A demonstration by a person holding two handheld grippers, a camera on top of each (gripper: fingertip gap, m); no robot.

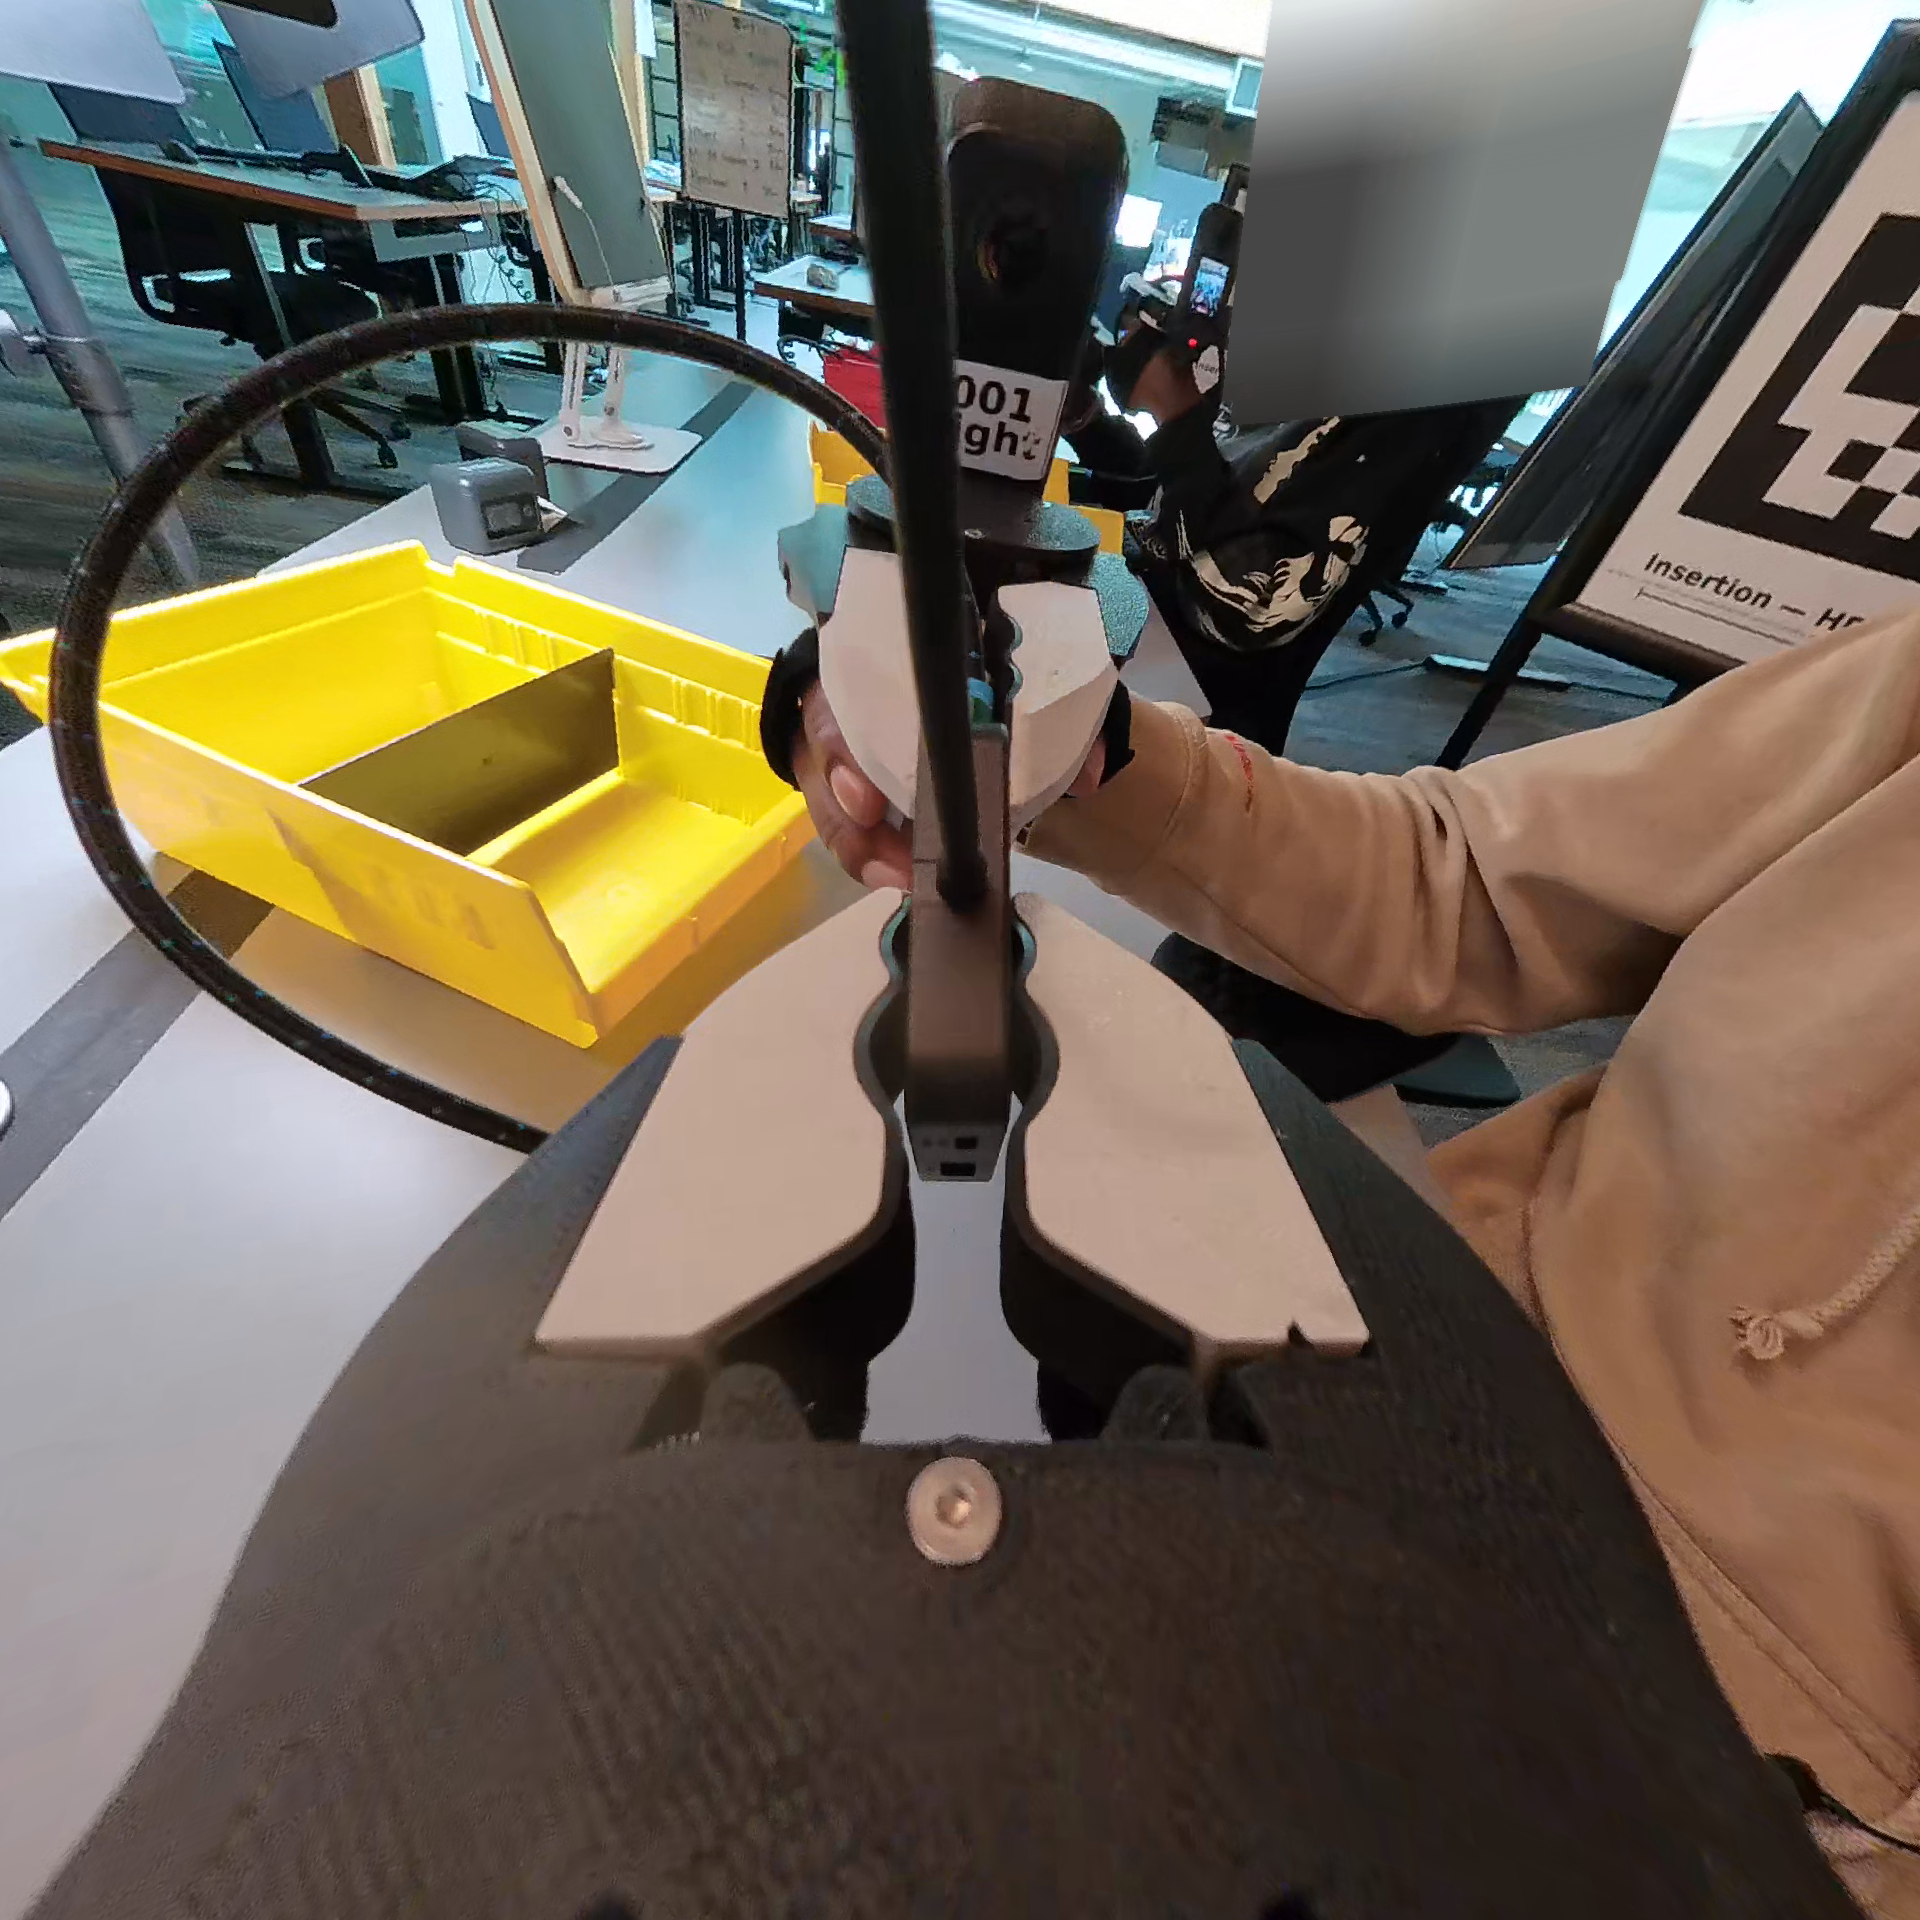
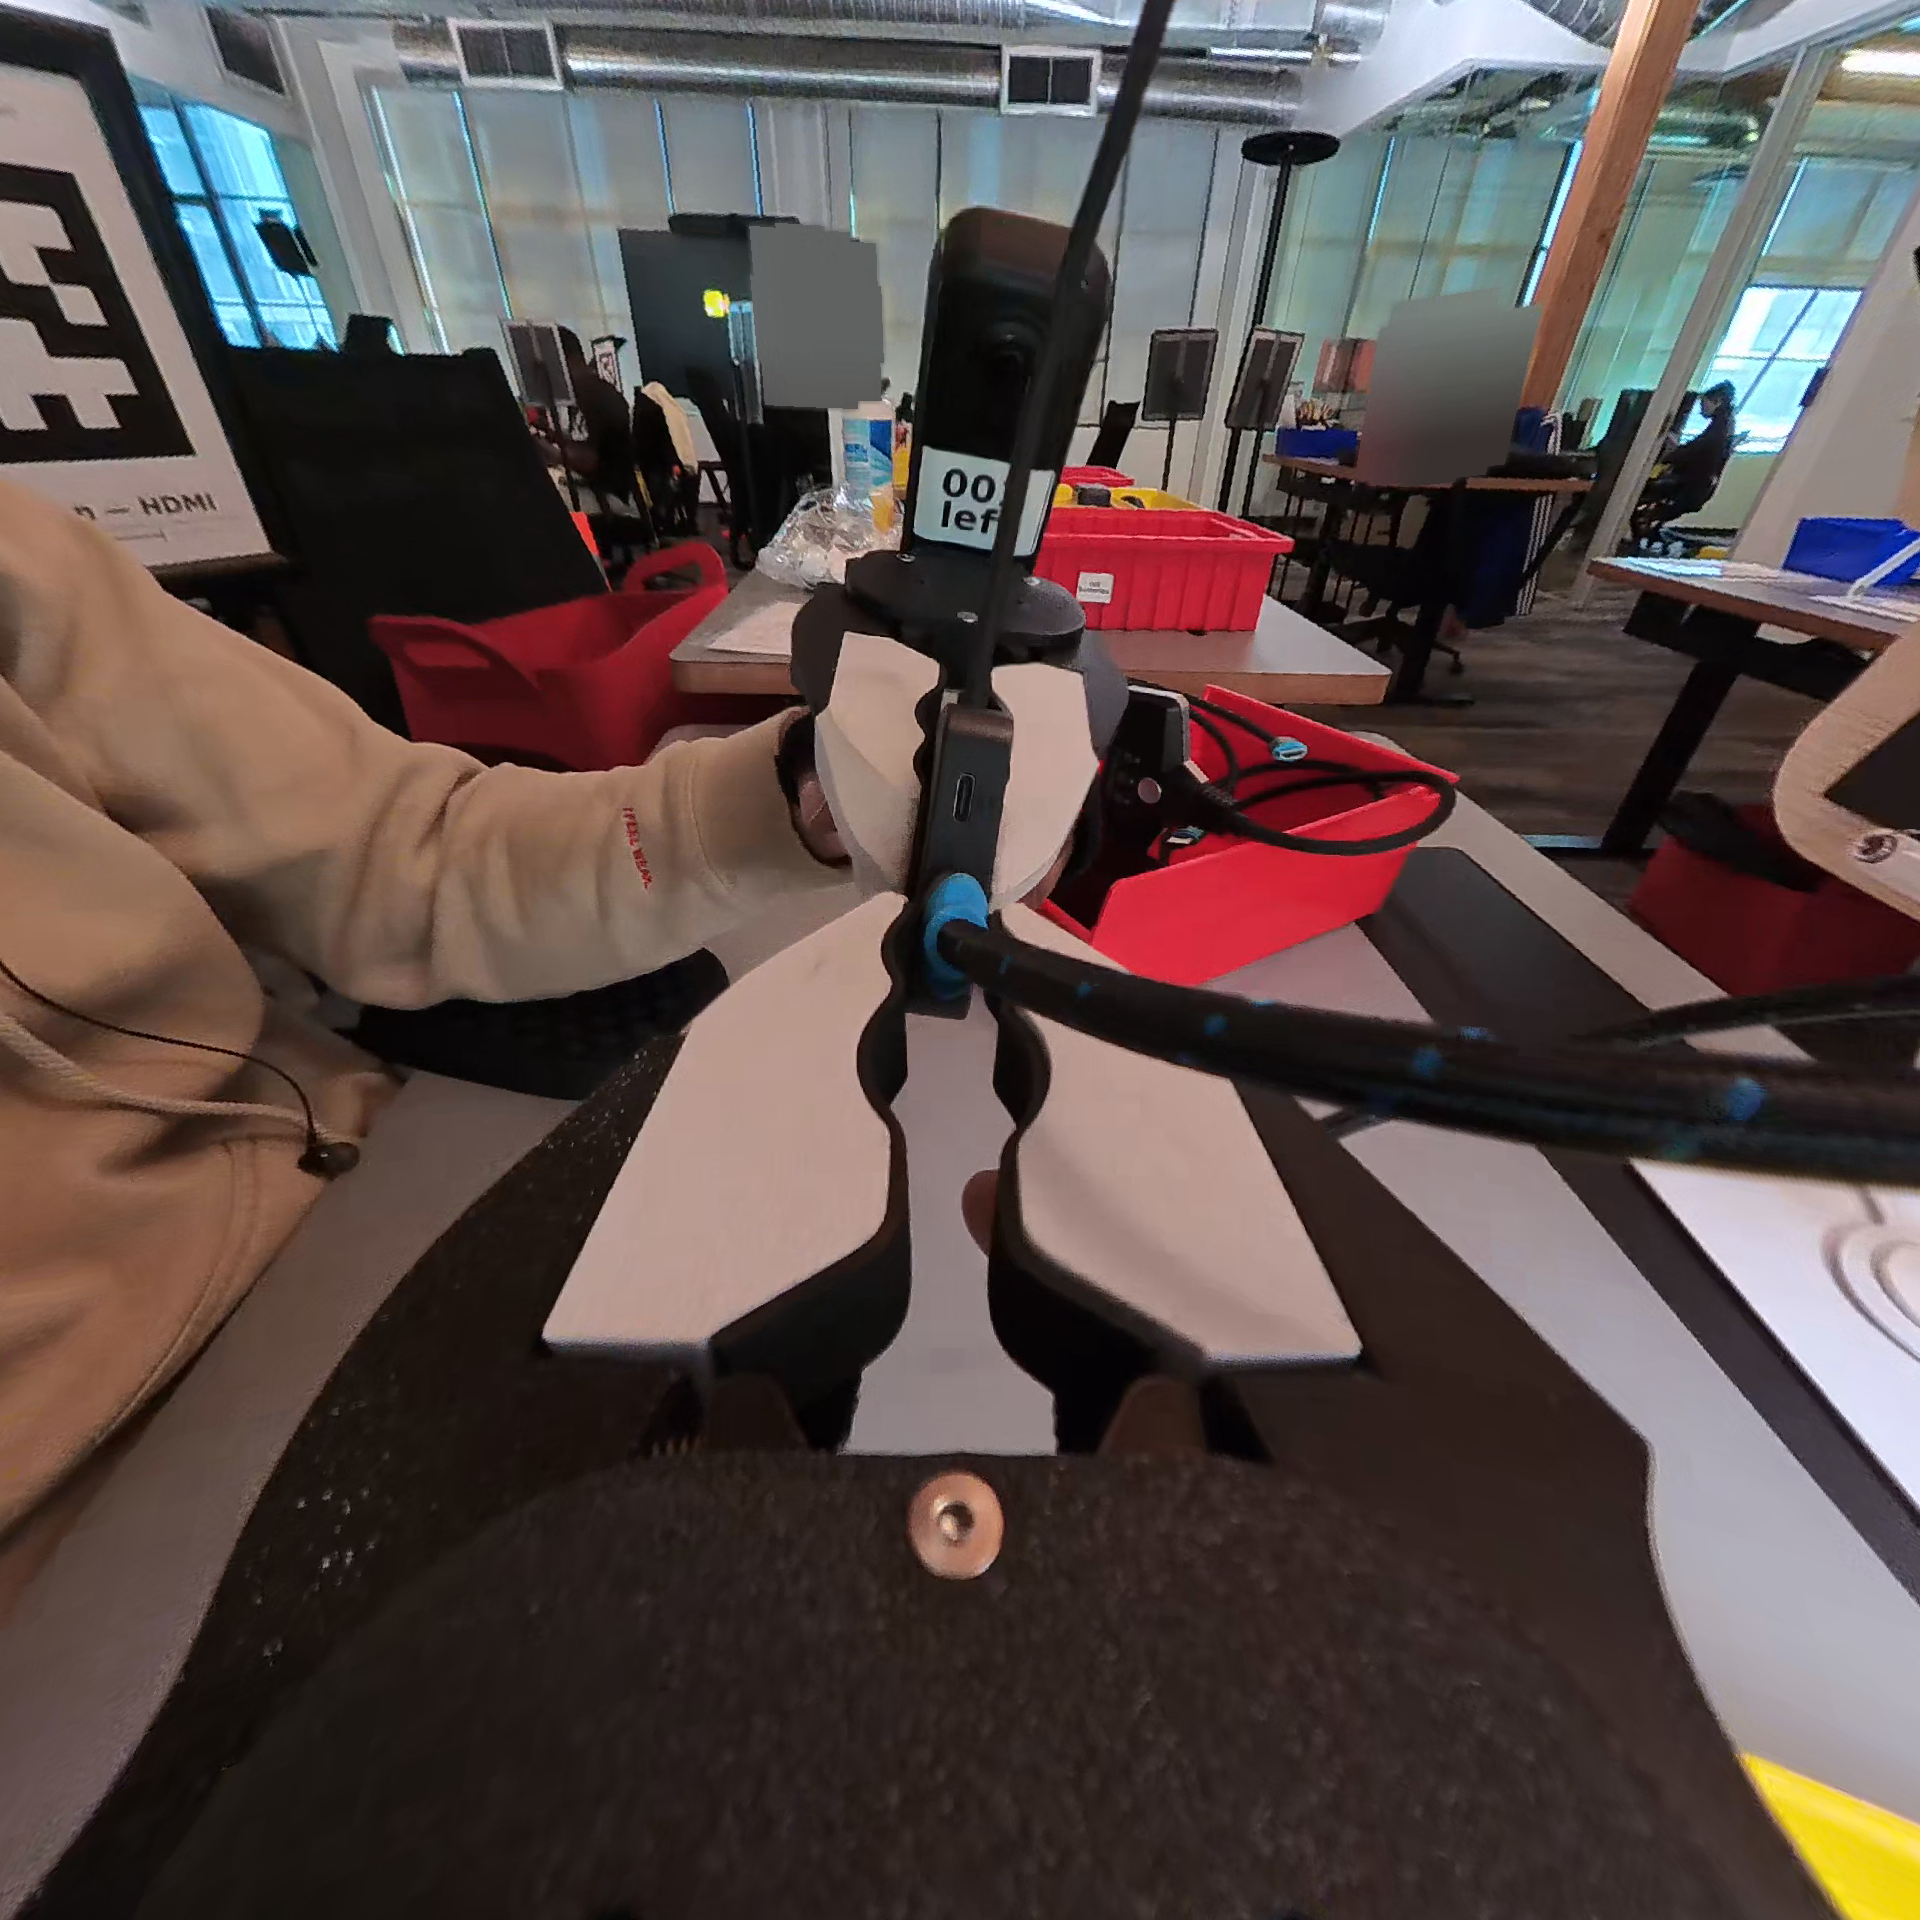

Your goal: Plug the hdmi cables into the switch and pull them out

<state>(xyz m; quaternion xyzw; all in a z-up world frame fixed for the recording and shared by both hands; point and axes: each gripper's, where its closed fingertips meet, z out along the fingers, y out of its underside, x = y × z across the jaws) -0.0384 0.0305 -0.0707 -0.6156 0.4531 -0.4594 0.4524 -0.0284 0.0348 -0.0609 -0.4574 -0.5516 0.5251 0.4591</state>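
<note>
Both tools are squeezed tight above the desk (image 1: 208, 1195), the left tool (image 1: 958, 997) on the grey switch (image 1: 956, 1039) and the right tool (image 2: 948, 977) on the blue-ended black cable (image 2: 1351, 1060) plugged into it

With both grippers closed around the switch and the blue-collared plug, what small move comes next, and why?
Probably a short, straight pull of the right gripper away from the switch. The blue-collared plug looks seated in the switch's end, and the left gripper clamps the switch body, so it can brace against the pull.
</note>
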